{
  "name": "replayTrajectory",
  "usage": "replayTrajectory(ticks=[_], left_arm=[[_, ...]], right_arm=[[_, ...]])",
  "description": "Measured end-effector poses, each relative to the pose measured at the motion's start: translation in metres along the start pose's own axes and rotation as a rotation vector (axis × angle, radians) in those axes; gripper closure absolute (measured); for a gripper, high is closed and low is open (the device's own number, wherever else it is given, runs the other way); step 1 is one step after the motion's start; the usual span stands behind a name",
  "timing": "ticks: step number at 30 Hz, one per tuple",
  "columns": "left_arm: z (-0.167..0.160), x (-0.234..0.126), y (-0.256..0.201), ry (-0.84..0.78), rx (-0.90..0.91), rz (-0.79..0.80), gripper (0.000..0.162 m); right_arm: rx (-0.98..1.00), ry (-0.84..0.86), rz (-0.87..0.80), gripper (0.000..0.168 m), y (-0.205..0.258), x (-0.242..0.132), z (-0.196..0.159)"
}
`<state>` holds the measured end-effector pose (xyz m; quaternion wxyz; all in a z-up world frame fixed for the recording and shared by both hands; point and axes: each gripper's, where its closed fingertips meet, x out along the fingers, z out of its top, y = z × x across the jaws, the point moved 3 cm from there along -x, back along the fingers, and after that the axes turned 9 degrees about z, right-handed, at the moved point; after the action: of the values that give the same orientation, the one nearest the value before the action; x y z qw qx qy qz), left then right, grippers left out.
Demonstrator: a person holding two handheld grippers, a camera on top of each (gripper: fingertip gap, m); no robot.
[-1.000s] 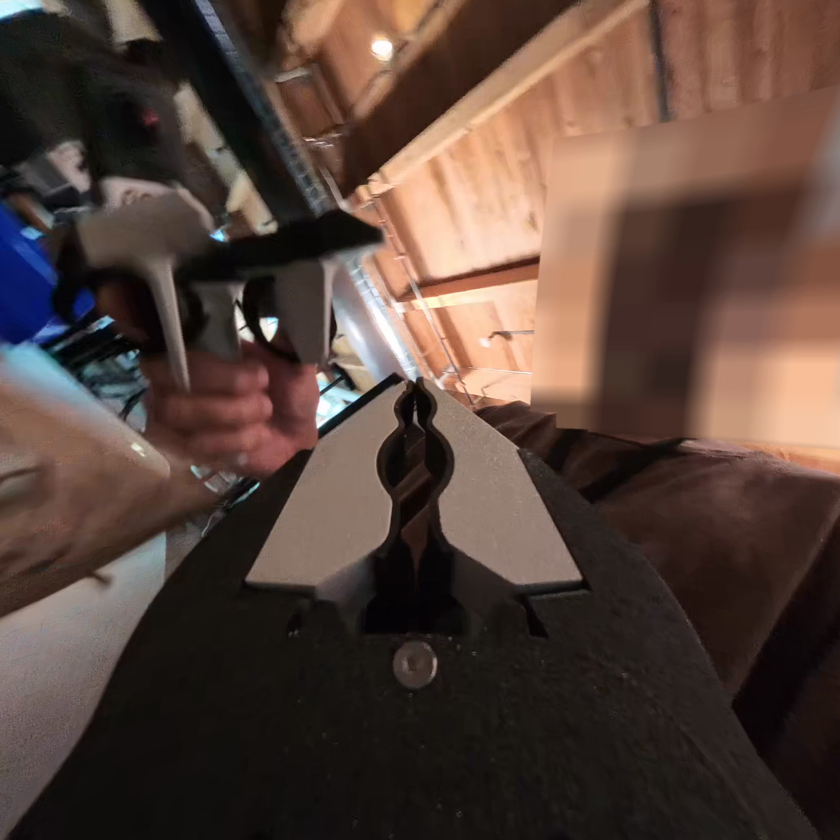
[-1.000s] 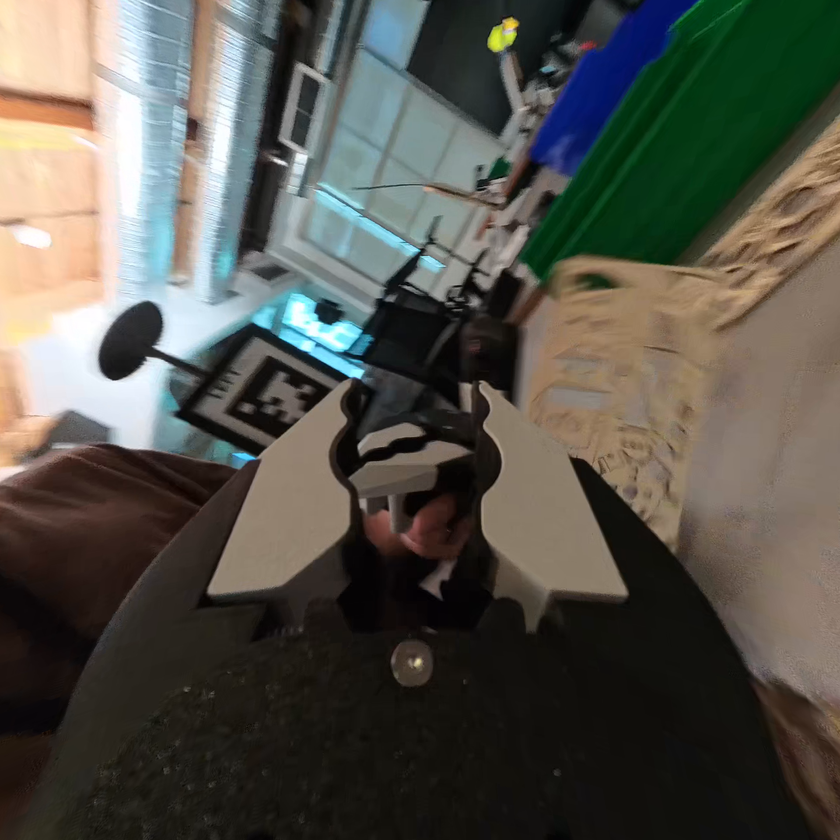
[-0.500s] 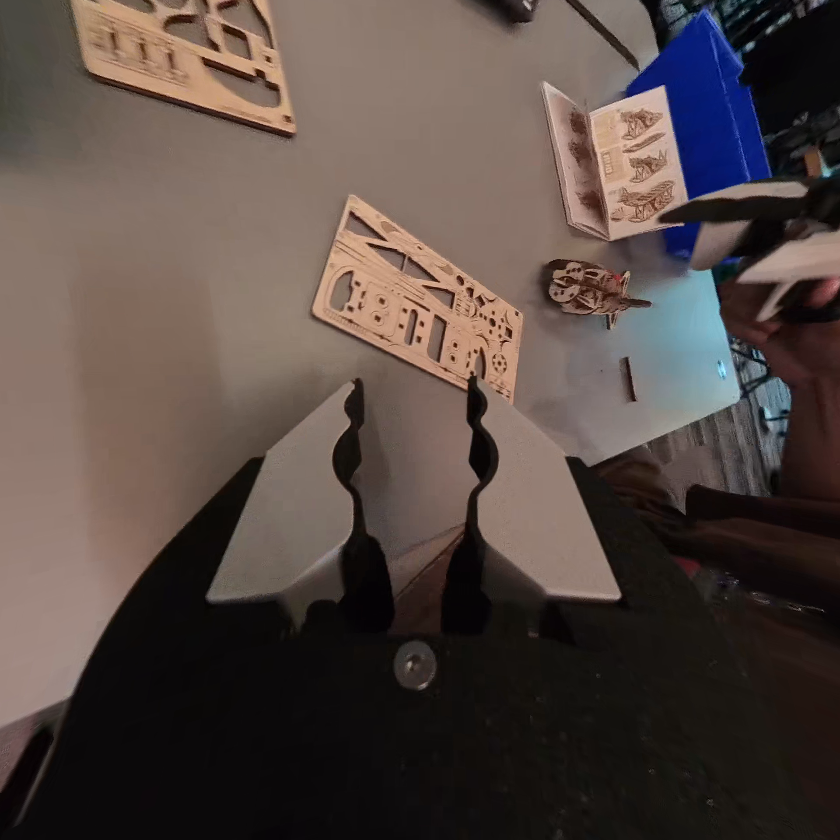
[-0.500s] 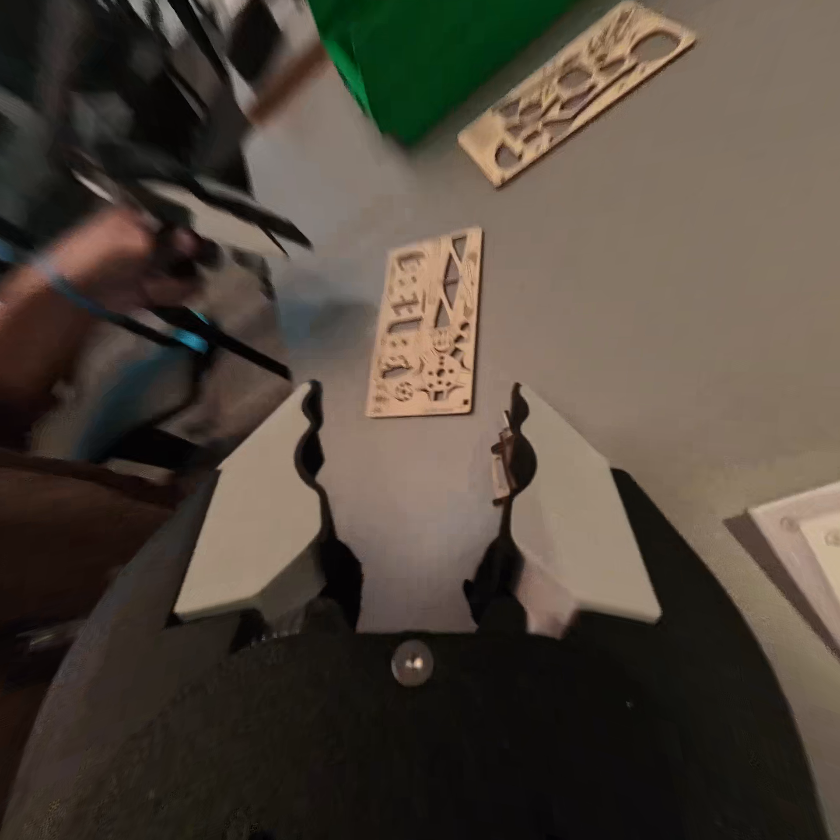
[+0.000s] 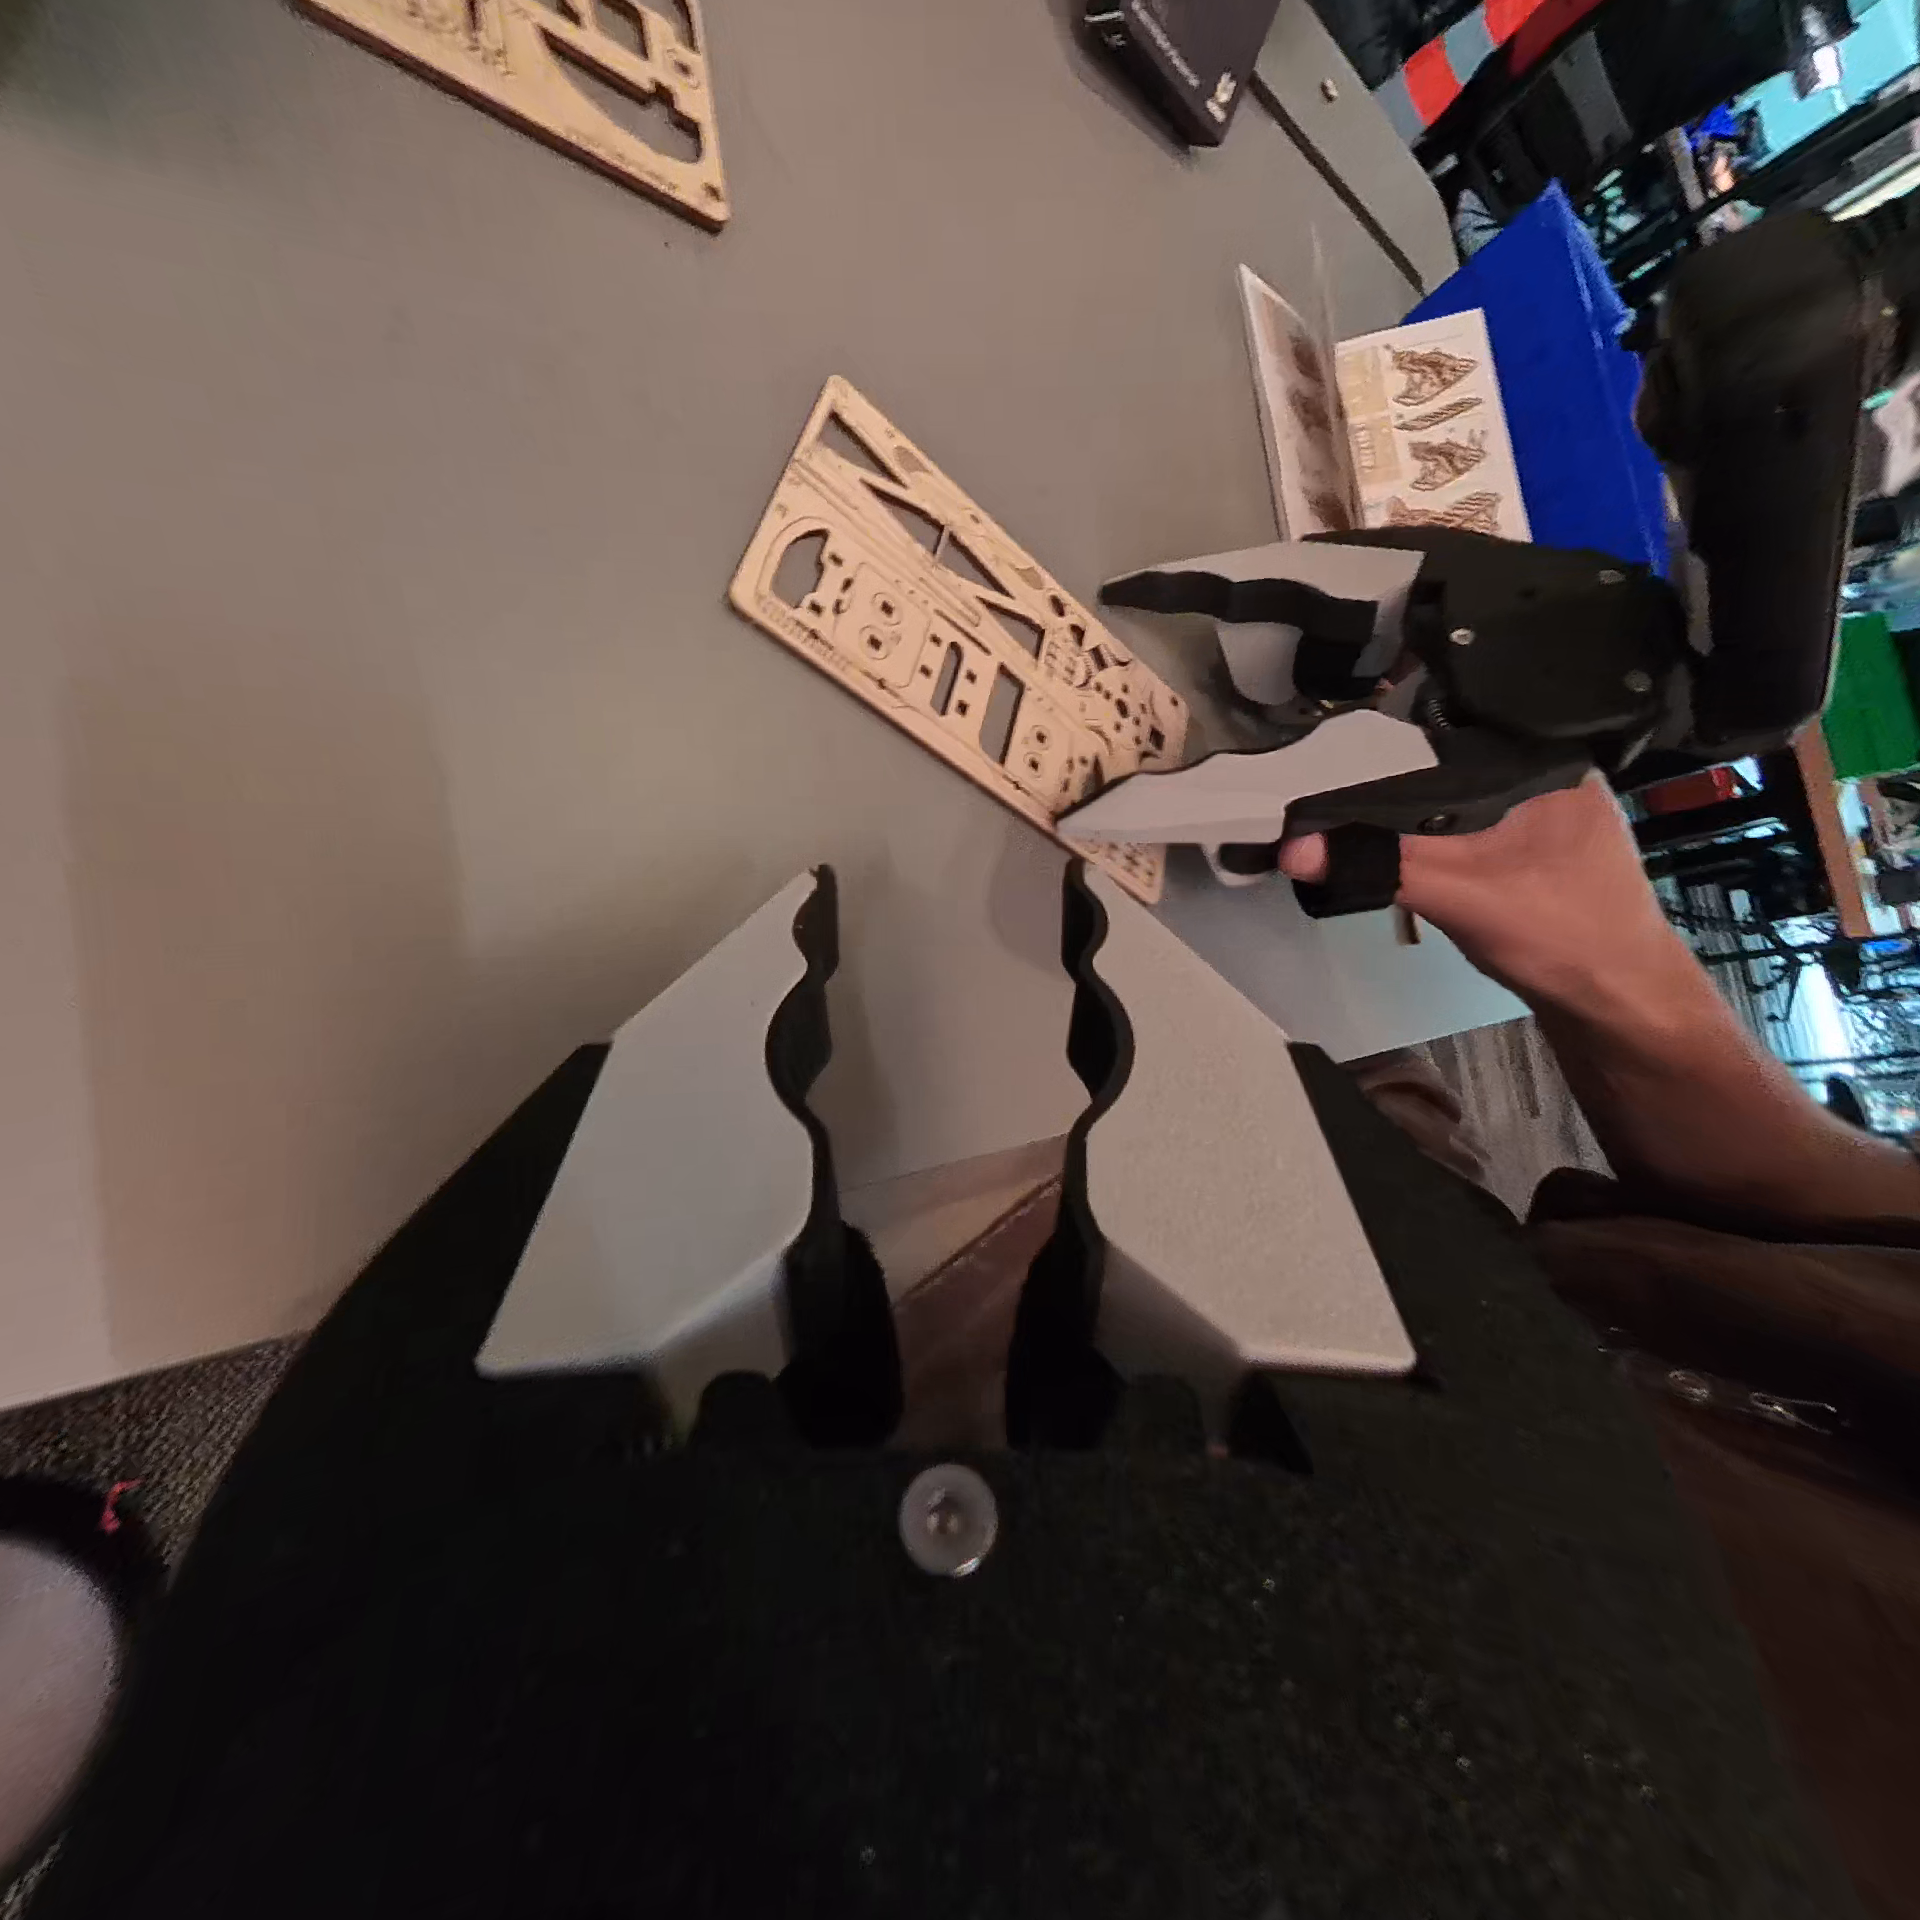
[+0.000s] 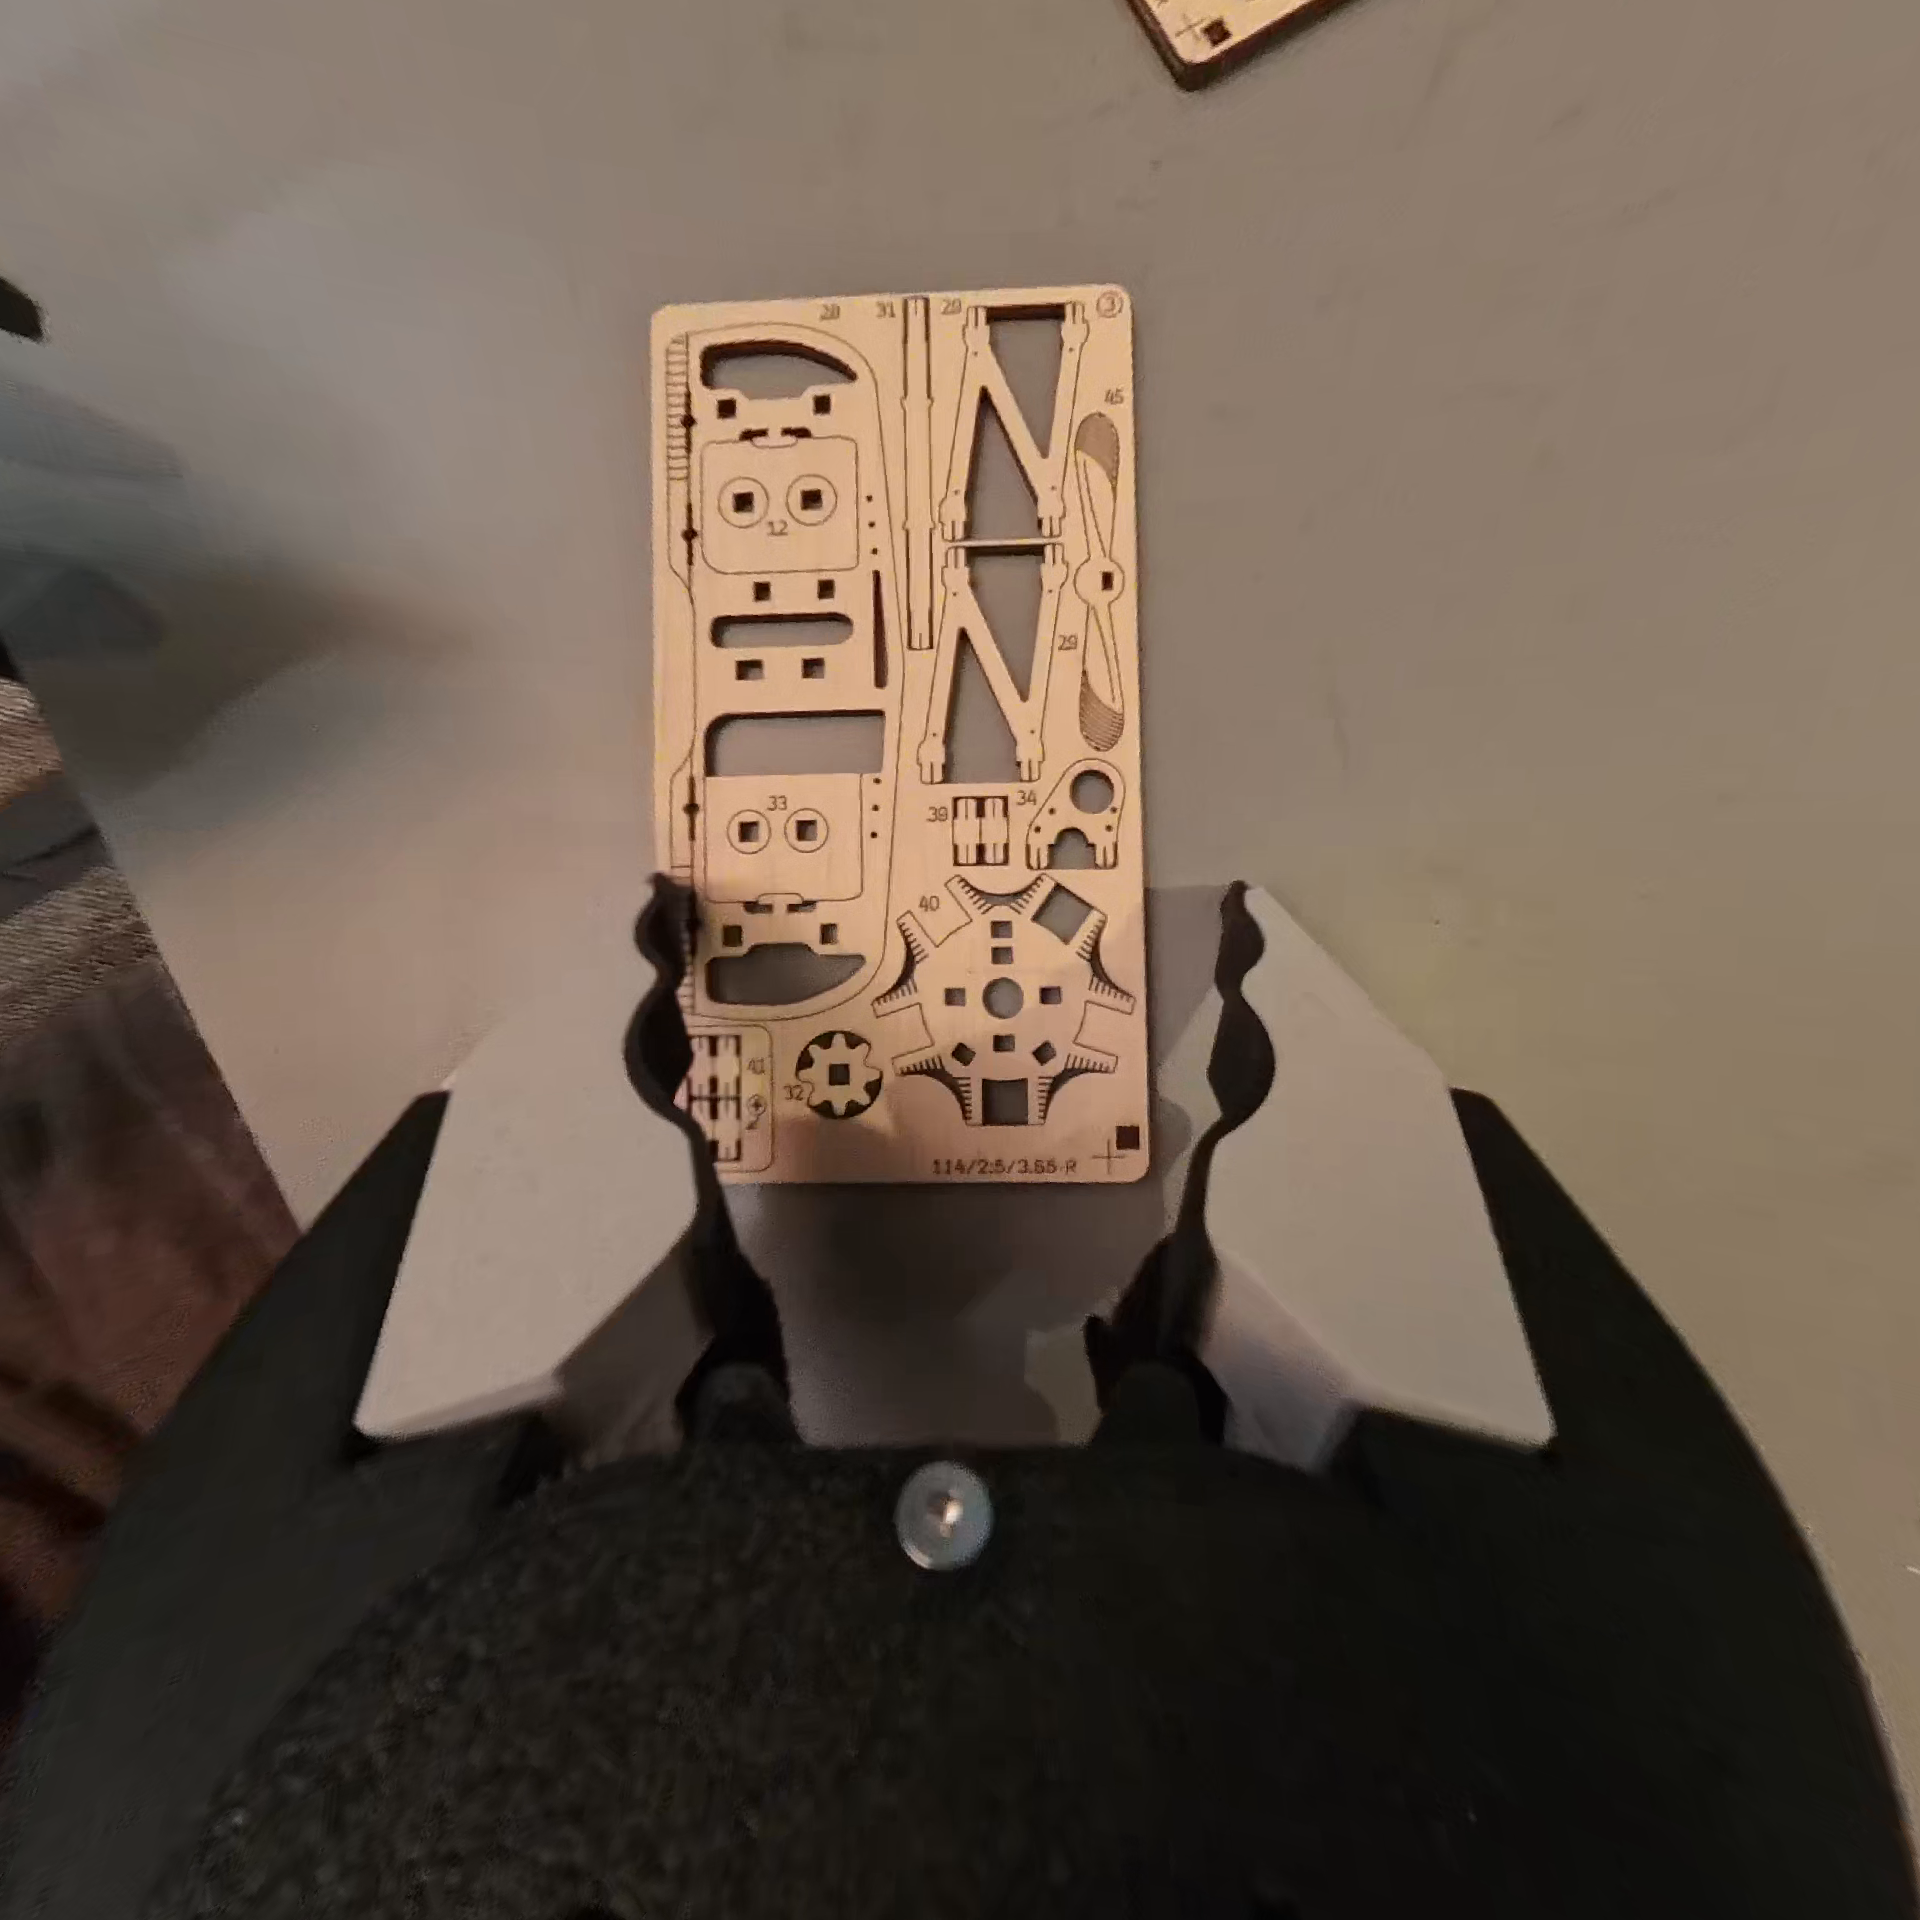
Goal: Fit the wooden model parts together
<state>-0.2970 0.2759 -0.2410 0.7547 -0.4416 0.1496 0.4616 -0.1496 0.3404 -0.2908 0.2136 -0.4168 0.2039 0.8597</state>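
A thin wooden sheet (image 6: 779,520) of laser-cut model parts lies flat on the grey table (image 6: 364,416). My right gripper (image 6: 951,894) is open and empty. It hovers over the near end of the sheet, with its fingertips on either side of the sheet's width. In the left wrist view the same sheet (image 5: 971,665) lies ahead, and the right gripper (image 5: 1091,707), held by a hand, reaches over its right end. My left gripper (image 5: 945,894) is open and empty, just short of the sheet's near corner.
A second wooden parts sheet (image 5: 582,94) lies farther back on the left; its corner shows in the right wrist view (image 6: 1226,31). An open instruction booklet (image 5: 1382,426) stands at the right by a blue bin (image 5: 1558,364). A black box (image 5: 1174,52) sits at the back.
Both grippers swung down from facing the room to the table. The left gripper opened. The right gripper opened wider and moved in over the wooden sheet.
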Motion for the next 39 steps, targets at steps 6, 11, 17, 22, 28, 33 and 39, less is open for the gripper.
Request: replayTrajectory(ticks=[6,11,17,22,28,33,39], left_arm=[[-0.014,-0.021,0.028,0.004,-0.090,0.108,0.115],[-0.031,-0.042,0.067,-0.026,-0.242,0.232,0.104],[-0.044,-0.043,0.071,-0.018,-0.402,0.079,0.121],[-0.061,-0.052,0.087,-0.034,-0.498,0.058,0.103],[-0.057,-0.047,0.087,-0.106,-0.572,-0.088,0.152],[-0.044,-0.066,0.072,-0.174,-0.432,-0.171,0.162],[0.002,-0.061,0.037,-0.217,-0.211,-0.379,0.162]], right_arm=[[-0.013,-0.033,0.160,0.154,0.039,0.009,0.007],[0.002,-0.069,0.227,0.152,0.061,0.025,0.024],[-0.030,-0.037,0.348,0.146,0.092,0.041,0.039],[-0.075,-0.020,0.406,0.146,0.119,0.059,0.057],[-0.089,-0.006,0.489,0.143,0.136,0.065,0.061],[0.052,-0.011,0.720,0.139,0.141,0.058,0.065],[0.256,-0.191,0.958,0.116,0.088,0.014,0.107]])
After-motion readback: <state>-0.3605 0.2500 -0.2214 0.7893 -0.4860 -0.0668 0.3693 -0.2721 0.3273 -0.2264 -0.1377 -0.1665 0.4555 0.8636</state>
